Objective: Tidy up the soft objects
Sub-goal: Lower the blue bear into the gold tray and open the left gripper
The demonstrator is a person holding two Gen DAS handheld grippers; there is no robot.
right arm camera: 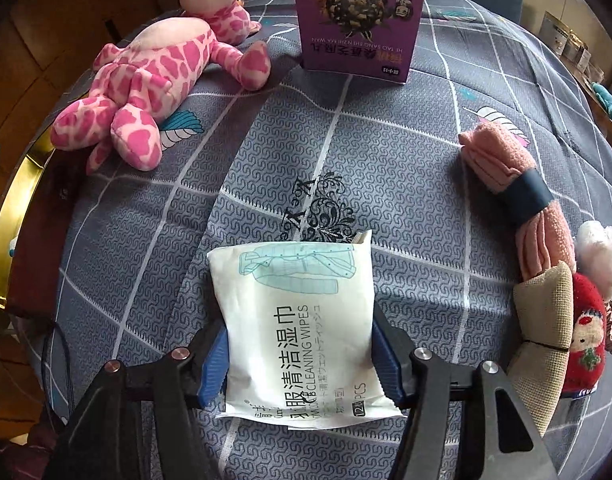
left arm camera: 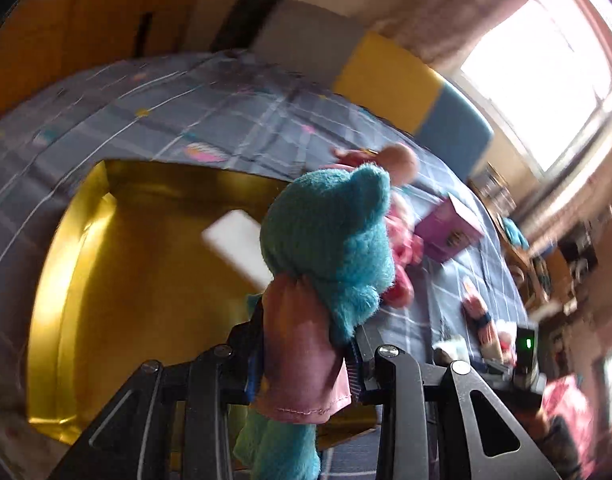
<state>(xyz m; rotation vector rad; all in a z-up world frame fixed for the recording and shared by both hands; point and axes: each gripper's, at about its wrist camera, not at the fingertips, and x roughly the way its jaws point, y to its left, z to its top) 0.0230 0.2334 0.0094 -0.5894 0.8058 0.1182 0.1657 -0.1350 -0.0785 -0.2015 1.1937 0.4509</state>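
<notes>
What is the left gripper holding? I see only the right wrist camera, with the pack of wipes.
Observer: The left gripper is shut on a blue plush toy in a pink dress.
Operator: What lies in front of it?
Observer: An open golden box, set on the bed cover.
Operator: Is anything inside the box?
Observer: One white patch shows there; it is too blurred to tell an object from a reflection.

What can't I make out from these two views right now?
- Left wrist: the gold box floor is partly hidden by the teal plush toy; motion blur smears the white item inside.
- Left wrist: shelf clutter at right is blurred.
- Right wrist: the wipes pack near end is covered by the right gripper.
</notes>
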